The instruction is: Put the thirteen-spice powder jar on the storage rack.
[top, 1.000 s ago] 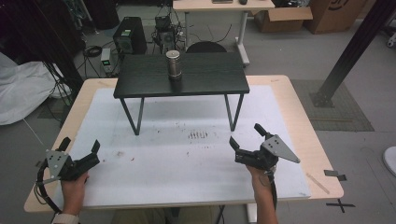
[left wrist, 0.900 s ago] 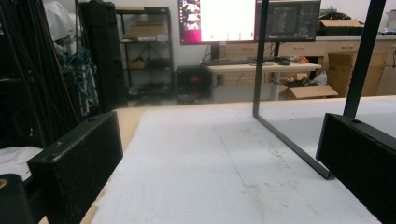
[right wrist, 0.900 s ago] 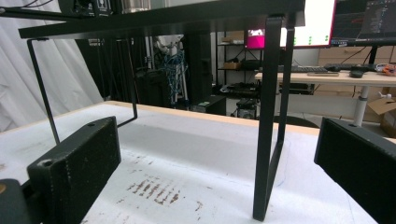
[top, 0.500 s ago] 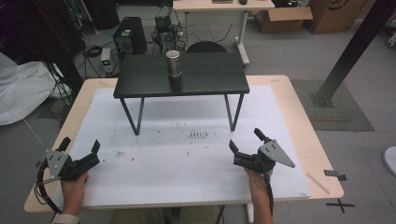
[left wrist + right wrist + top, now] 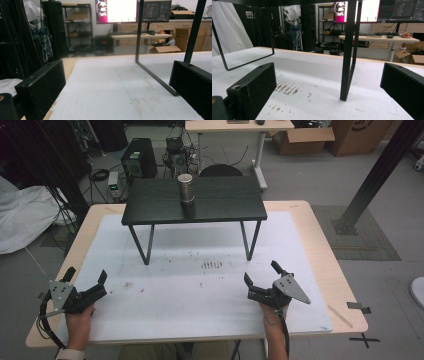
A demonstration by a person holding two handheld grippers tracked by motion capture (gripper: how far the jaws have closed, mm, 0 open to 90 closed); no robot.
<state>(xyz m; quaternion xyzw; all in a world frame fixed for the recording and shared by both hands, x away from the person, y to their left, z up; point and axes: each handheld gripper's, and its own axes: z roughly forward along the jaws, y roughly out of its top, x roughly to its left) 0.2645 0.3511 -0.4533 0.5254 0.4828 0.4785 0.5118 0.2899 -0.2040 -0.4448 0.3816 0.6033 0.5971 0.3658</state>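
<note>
A small black table (image 5: 195, 202) stands on the white mat (image 5: 200, 295), and a metal can (image 5: 186, 187) is upright on its top near the middle. My left gripper (image 5: 87, 274) rests open at the mat's near left corner, nothing between its jaws. In the left gripper view the left gripper (image 5: 117, 82) faces the black table's leg frame (image 5: 152, 75) across bare mat. My right gripper (image 5: 261, 271) is open and empty at the near right. In the right gripper view the right gripper (image 5: 327, 85) points at a table leg (image 5: 348, 50) close ahead.
The mat covers a wooden tabletop (image 5: 320, 235) whose edges show all round. Brown smudges (image 5: 212, 265) mark the mat in front of the black table. Beyond the tabletop are a desk (image 5: 235, 126), a computer tower (image 5: 136, 162), cables and cardboard boxes (image 5: 305, 137).
My right gripper has drifted slightly toward the near edge of the table. The left gripper and the can have not moved.
</note>
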